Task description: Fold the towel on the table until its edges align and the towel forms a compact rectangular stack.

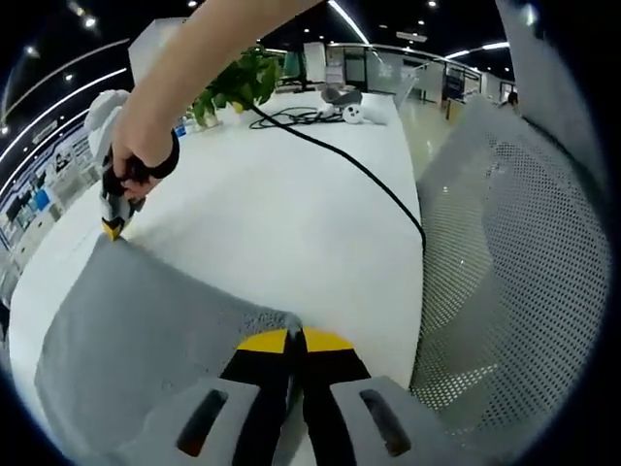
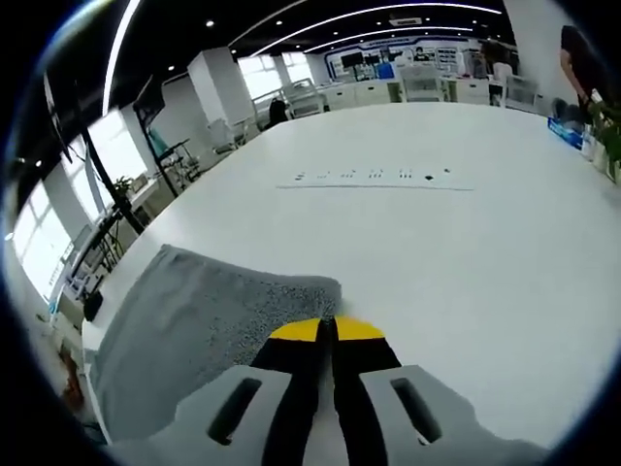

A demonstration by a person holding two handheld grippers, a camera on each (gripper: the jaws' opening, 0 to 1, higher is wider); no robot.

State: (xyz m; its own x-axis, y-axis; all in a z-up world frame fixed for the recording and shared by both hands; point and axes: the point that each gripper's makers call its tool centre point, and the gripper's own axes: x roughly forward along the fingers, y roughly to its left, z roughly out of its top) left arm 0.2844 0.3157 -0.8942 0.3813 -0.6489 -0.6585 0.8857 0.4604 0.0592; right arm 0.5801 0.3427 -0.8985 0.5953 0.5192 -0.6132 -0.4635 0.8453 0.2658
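A grey towel [image 1: 146,330] lies flat on the white table [image 1: 281,214]. In the left gripper view, my left gripper [image 1: 296,338] is shut on the towel's near right corner, its yellow tips pressed together. At the towel's far corner, a person's hand holds my right gripper [image 1: 114,228] down on the cloth. In the right gripper view, the right gripper [image 2: 325,328] is shut at a corner of the towel [image 2: 194,311], which spreads away to the left over the table [image 2: 437,252].
A black cable [image 1: 369,175] runs across the table from a white device [image 1: 354,112] at the far end. A potted plant [image 1: 238,83] stands beside it. A mesh chair back [image 1: 514,262] rises at the right. A row of small marks [image 2: 369,177] crosses the tabletop.
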